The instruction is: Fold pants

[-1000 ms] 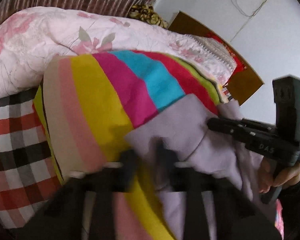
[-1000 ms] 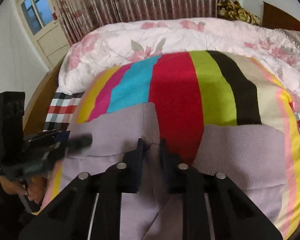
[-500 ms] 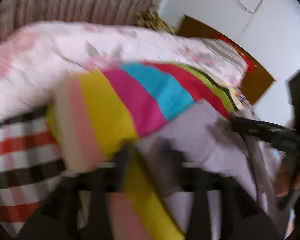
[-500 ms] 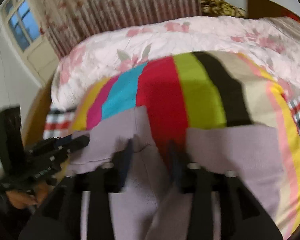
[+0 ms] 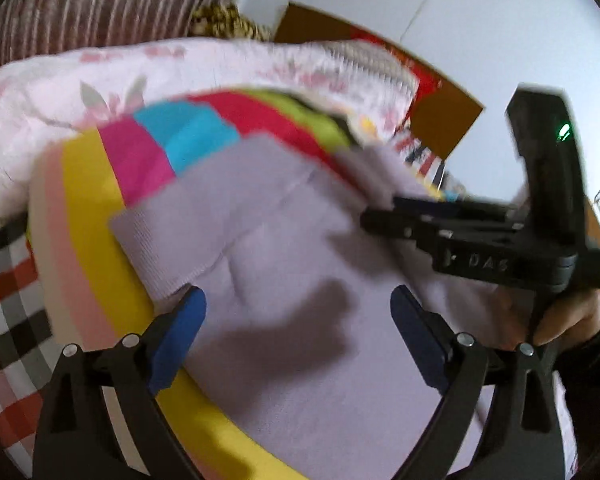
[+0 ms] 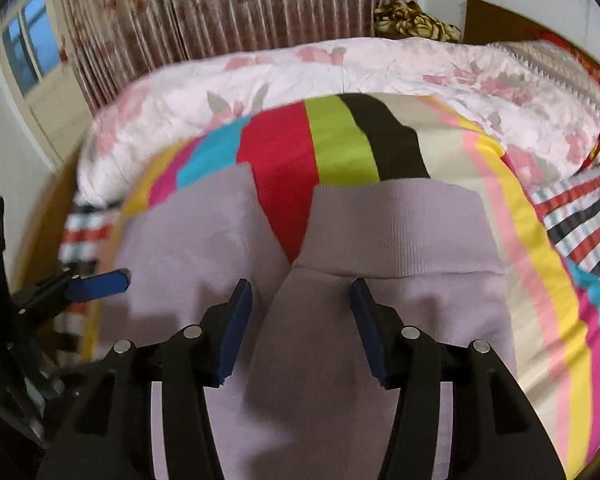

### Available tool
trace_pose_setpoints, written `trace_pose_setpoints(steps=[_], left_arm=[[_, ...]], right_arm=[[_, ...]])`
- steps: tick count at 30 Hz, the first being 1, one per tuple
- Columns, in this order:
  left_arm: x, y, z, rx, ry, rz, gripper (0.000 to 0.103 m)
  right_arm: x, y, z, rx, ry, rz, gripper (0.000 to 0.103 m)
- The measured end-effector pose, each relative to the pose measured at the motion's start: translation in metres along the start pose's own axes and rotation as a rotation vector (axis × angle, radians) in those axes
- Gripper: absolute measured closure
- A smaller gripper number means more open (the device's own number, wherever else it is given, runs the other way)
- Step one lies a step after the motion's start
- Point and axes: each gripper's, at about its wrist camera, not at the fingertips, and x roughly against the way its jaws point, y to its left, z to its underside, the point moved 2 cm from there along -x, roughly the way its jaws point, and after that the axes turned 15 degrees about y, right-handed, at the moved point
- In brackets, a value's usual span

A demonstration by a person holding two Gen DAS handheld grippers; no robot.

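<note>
The lilac pants lie spread on the striped blanket, their ribbed cuffs at the far end. The left gripper is opening wide above the cloth, gripping nothing. The right gripper stands half open over the pants, pads clear

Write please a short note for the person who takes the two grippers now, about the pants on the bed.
Left gripper: jaws opening wide, nothing pinched, over the pants.
Right gripper: jaws apart, not pressing the cloth.
Pants: lilac, lying on the striped blanket, the two ribbed cuffs pointing to the flowered quilt, a gap between the legs.
Done: the pants lie released on the bed.
Left: probably bring one leg over the other, then fold across.
</note>
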Motion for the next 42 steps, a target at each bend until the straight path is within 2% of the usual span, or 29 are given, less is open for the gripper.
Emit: trace_pose_setpoints(steps=[2,4,6,8,11,13,16,17,18,20,22,23,24,27,29,32,34,37,42], left_arm=[[-0.003,-0.003,0.001,-0.019,-0.002,0.015,0.003],[-0.004,-0.003,-0.001,-0.023,0.009,0.029,0.002],[-0.006,-0.002,-0.002,-0.022,0.016,0.038,0.002],[-0.005,-0.001,0.001,-0.028,0.014,0.026,0.002],[-0.003,-0.002,0.004,-0.026,-0.006,0.027,0.002],[0.008,0.003,-0.001,0.027,-0.025,0.116,0.002],[0.038,0.023,-0.003,0.144,-0.096,0.341,0.002],[0.047,0.033,-0.004,0.183,-0.111,0.432,0.002],[0.052,0.036,-0.004,0.199,-0.115,0.486,0.002],[0.052,0.047,-0.003,0.232,-0.115,0.551,0.002],[0.042,0.053,-0.002,0.253,-0.082,0.51,0.002],[0.034,0.055,0.0,0.259,-0.053,0.495,0.002],[0.026,0.056,0.001,0.267,-0.027,0.492,0.002],[0.025,0.053,0.007,0.24,-0.024,0.487,0.003],[0.031,0.048,0.009,0.21,-0.038,0.478,0.007],[0.035,0.039,0.006,0.193,-0.063,0.463,0.009],[0.034,0.032,0.001,0.179,-0.079,0.435,0.01],[0.019,0.027,-0.005,0.191,-0.034,0.382,0.016],[0.01,0.027,-0.011,0.203,-0.032,0.372,0.017]], right_arm=[[0.002,-0.003,0.002,-0.012,-0.012,-0.014,0.061],[0.006,-0.014,0.005,-0.05,-0.019,-0.081,0.067],[0.007,-0.023,0.007,-0.088,-0.026,-0.108,0.085],[0.008,-0.025,0.009,-0.095,-0.036,-0.095,0.095],[0.021,-0.02,0.012,-0.105,-0.092,-0.094,0.098],[0.04,-0.014,0.013,-0.099,-0.151,-0.156,0.098],[0.067,0.012,0.013,-0.014,-0.201,-0.233,0.098],[0.072,0.02,0.012,0.016,-0.205,-0.266,0.098],[0.075,0.036,0.011,0.071,-0.197,-0.305,0.098],[0.065,0.061,0.008,0.135,-0.136,-0.284,0.095],[0.036,0.084,0.006,0.214,-0.014,-0.197,0.078],[0.03,0.086,0.007,0.219,0.0,-0.184,0.059],[0.026,0.082,0.01,0.206,-0.008,-0.192,0.057],[0.032,0.052,0.015,0.119,-0.062,-0.242,0.057],[0.04,0.027,0.015,0.057,-0.101,-0.261,0.057],[0.046,-0.001,0.009,-0.007,-0.143,-0.231,0.057],[0.038,-0.012,0.002,-0.024,-0.134,-0.201,0.057],[0.016,-0.023,-0.012,-0.039,-0.088,-0.172,0.057],[-0.003,-0.037,-0.019,-0.051,-0.049,-0.242,0.058]])
